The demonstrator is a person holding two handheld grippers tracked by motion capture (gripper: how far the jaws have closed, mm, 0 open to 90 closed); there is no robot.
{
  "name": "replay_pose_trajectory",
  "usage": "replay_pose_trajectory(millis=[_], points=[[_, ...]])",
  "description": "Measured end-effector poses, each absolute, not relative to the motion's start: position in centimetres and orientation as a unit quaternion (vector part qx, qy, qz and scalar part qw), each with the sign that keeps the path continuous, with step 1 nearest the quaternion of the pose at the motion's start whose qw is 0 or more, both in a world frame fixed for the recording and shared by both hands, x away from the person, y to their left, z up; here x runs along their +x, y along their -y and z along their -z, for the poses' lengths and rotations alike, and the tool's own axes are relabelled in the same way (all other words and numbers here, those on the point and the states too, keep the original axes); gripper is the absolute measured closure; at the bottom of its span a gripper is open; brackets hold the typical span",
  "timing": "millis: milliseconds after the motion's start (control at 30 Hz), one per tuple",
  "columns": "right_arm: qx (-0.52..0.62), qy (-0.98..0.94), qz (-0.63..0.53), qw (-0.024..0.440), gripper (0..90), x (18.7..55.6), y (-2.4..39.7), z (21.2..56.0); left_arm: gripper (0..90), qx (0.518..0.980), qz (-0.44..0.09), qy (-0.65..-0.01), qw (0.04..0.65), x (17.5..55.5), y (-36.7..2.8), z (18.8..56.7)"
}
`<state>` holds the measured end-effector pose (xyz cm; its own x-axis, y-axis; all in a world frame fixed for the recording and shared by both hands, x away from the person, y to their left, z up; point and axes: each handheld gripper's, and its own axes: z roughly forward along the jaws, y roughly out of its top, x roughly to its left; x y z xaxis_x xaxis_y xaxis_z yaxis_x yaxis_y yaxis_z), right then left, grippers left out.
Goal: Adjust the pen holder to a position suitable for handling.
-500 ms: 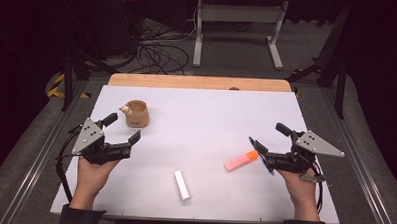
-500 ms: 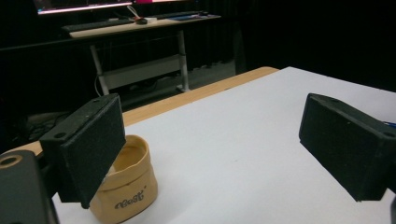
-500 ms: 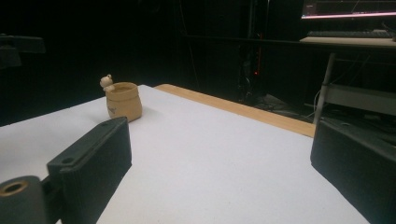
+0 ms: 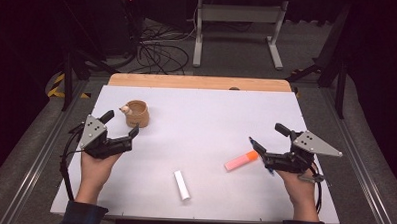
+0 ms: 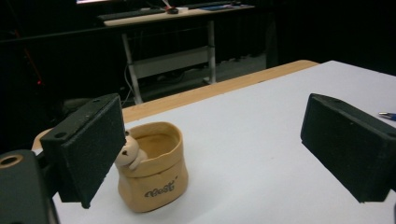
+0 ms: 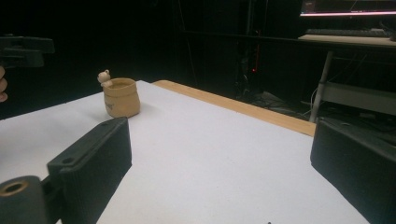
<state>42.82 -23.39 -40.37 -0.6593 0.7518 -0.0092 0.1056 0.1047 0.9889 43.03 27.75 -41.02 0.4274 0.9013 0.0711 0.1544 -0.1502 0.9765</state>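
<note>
While the high view laid out the whole white table, it was the one place I could see the orange highlighter just off the right gripper and the white tube lying near the front edge. The tan pot with its little bear figure stood just beside the left gripper, not touching it. Both tongs were spread wide, nothing in them.

From the left gripper view, the pot sat close ahead by the left-hand jaw, and lettering on its front showed up, though I couldn't really read it. A blue tip at the right edge was cut off, maybe a pen.

From the right gripper view, the pot stood far across the table, well apart from the released jaws, with a dark bit of the left gripper at the edge.
</note>
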Motion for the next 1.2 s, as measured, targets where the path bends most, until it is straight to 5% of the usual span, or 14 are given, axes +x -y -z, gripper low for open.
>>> replay_pose_trajectory(millis=[1200], points=[[0.314, -0.690, -0.591, 0.277, 6.0, 42.8, 23.3, 40.3, 20.9, 0.602, -0.381, -0.534, 0.455, 49.0, -28.5, 44.7]])
